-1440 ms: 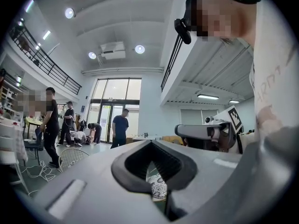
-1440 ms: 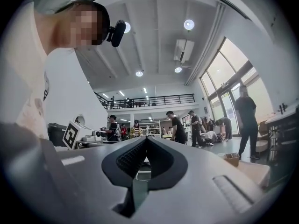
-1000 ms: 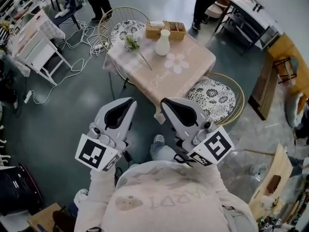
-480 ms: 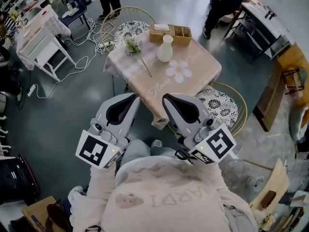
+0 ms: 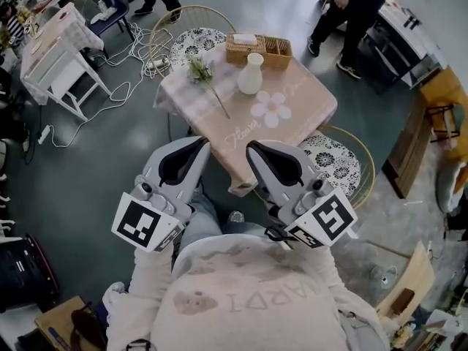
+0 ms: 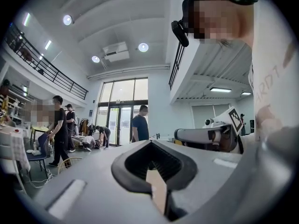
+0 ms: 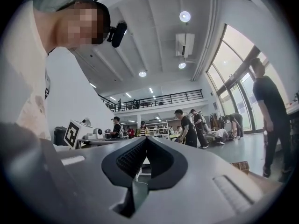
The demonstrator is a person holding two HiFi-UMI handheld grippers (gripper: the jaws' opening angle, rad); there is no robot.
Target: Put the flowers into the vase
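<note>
Both the left gripper [image 5: 197,143] and right gripper [image 5: 253,149] are closed, empty; flowers [image 5: 199,69] lie on the table [image 5: 296,126] well ahead, left of the vase [image 5: 250,74]; stem slants back, nearer the left gripper.

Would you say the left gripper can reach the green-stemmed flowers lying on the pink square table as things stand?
Probably not yet. The left gripper, jaws shut, is held by the person's chest, while the green-stemmed flowers lie far ahead on the pink table. Nothing blocks the way; stepping closer should do.
</note>
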